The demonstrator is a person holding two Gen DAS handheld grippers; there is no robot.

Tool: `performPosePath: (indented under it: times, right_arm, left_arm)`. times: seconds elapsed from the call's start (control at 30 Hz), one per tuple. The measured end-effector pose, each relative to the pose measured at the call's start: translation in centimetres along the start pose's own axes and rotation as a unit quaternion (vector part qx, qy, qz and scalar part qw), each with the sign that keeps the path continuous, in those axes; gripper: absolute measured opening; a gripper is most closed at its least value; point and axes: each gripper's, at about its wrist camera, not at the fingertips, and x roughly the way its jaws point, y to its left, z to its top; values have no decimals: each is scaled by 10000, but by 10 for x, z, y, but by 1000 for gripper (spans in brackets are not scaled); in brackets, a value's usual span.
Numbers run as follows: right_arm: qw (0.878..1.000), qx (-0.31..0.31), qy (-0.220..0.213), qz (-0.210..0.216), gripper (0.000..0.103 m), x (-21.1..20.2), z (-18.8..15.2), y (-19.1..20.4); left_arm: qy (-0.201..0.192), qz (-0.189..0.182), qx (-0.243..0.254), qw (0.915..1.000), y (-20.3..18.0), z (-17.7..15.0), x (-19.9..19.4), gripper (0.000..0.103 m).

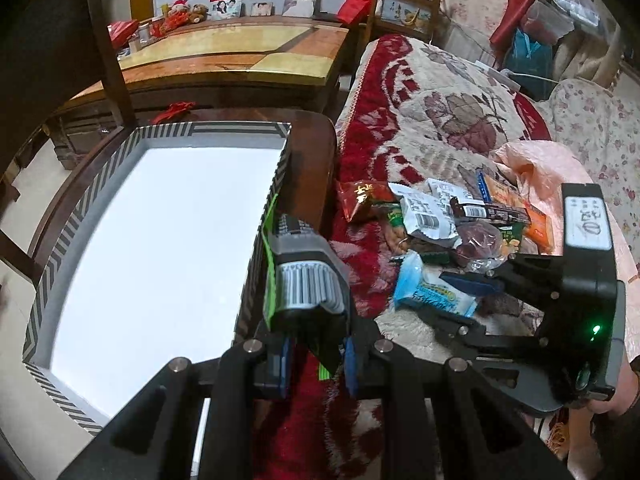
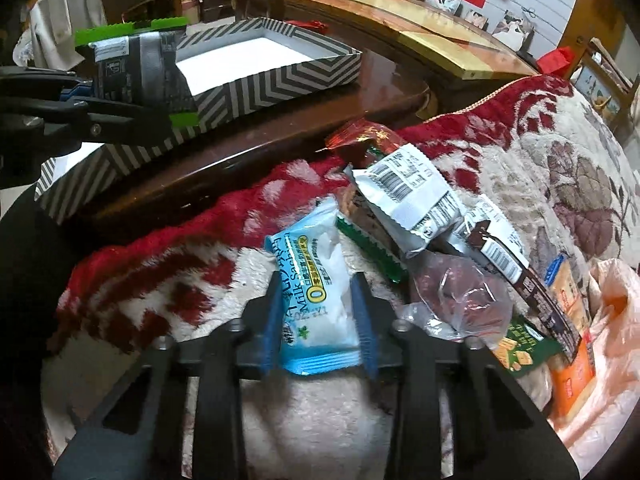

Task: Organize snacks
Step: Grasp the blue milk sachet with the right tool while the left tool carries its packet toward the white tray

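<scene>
While the left gripper (image 1: 316, 354) grips a grey-and-green packet (image 1: 306, 280) beside the striped box's (image 1: 256, 236) wall, the right gripper (image 2: 318, 330) is clamped across the blue milk-biscuit packet (image 2: 316, 304), long axis toward 12 o'clock, box at 10 o'clock.

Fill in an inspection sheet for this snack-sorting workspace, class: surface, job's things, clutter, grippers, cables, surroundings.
Surface: floral blanket beside a dark wooden table.
Job's things: striped box on the table, no snacks visible inside; snack pile on the blanket.
Clutter: pink plastic bag beside the pile.
Grippers: left gripper shut on a green-edged packet at the box wall; right gripper shut on a blue milk packet.
Cables: white cord at the back.
Surroundings: sideboard with photos, toys.
</scene>
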Motion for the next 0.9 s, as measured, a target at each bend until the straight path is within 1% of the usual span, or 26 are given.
performPosePath:
  times: [0.13,0.23,0.33,0.43,0.6,0.9]
  right_arm:
    - [9999,145,-4,-54,28,-4,-2,0]
    - [9980,567,-253,148,27,-18,-6,-3]
    - [9953,811,-489,219,27,-30,-9,2]
    - [9929,969,-637,278,27,-37,-10,6]
    - [9917,1014,-771,189,27,-47,-6,18]
    - [9880,1256,-897,52,27,-57,3,21]
  left_arm:
    - [-15,-14,13,10000,-1,-1,-1,22]
    - [-65,1,39,10000,-1,0,-6,22]
    - [-114,12,36,9999,-1,2,-10,22]
    - [-173,27,41,9998,0,4,-16,22]
    - [-227,75,77,9997,-2,4,-23,22]
    - [-268,173,81,9995,6,3,-31,22]
